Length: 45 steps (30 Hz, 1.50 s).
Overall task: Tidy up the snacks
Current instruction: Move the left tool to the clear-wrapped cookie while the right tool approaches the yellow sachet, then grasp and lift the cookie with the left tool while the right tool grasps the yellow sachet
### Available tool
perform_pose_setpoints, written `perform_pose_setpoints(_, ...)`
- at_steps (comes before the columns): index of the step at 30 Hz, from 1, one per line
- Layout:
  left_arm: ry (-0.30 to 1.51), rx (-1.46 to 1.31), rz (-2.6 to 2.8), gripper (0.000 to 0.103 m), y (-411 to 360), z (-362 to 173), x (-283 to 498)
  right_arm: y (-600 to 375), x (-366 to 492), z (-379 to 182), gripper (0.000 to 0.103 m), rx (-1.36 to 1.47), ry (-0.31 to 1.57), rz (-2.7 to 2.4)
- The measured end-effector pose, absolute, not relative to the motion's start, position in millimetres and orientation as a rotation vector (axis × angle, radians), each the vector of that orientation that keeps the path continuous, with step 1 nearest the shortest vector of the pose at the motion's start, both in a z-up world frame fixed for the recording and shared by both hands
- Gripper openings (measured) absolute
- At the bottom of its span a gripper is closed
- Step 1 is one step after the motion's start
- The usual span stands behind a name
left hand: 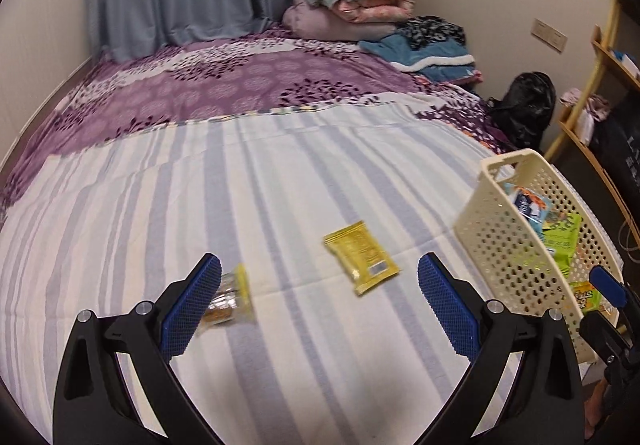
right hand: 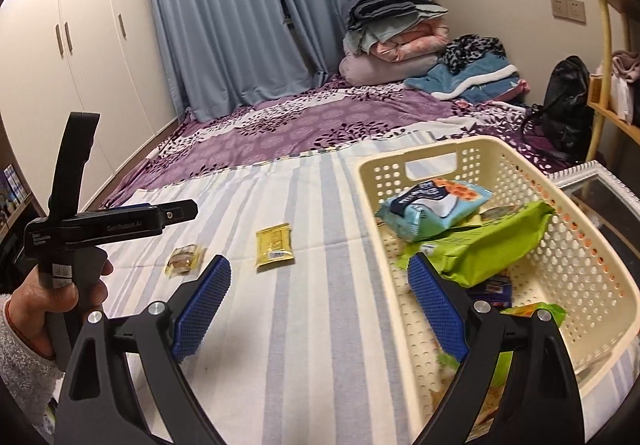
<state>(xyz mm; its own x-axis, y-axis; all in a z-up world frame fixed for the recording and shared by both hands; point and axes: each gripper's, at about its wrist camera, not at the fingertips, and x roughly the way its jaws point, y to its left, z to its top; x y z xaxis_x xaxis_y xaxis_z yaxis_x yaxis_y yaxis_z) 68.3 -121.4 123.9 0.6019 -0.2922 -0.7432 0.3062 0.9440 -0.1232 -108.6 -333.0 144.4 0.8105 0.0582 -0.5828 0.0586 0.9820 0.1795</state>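
Basket of snacks on the bed

We see the cream basket (right hand: 496,149) at right holding a blue bag (right hand: 428,205) and green bag (right hand: 492,245); a yellow packet (left hand: 360,257) and clear packet (left hand: 228,297) lie left on the striped sheet (left hand: 280,173). Both grippers' fingers (left hand: 448,309) (right hand: 204,305) are released, empty.

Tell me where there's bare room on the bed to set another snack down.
Free: the striped sheet between the yellow packet and the basket, and the purple bedspread beyond it. Crowded: inside the basket, and the far corner with the folded bedding.
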Motion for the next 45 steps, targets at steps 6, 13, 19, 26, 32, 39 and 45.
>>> perform_pose_setpoints(6,0.884,-0.051,-0.256,0.100,-74,112,78,-314,-102,136,0.090,0.176,0.661,0.031)
perform_pose_setpoints(13,0.909,-0.117,-0.202,0.100,-42,101,93,-297,-91,130,0.090,0.154,0.693,0.056)
perform_pose_setpoints(19,0.949,-0.124,-0.205,0.100,-42,80,102,-287,-82,122,0.090,0.138,0.721,0.068)
perform_pose_setpoints(26,1.014,-0.111,-0.225,0.100,-55,45,114,-278,-68,108,0.090,0.116,0.768,0.079)
perform_pose_setpoints(32,1.019,-0.097,-0.218,0.099,-57,27,121,-274,-58,96,0.090,0.110,0.804,0.082)
perform_pose_setpoints(39,1.045,-0.108,-0.220,0.073,-52,11,125,-264,-42,83,0.090,0.089,0.840,0.084)
perform_pose_setpoints(45,1.030,-0.133,-0.225,0.061,-43,10,125,-256,-22,76,0.090,0.066,0.859,0.096)
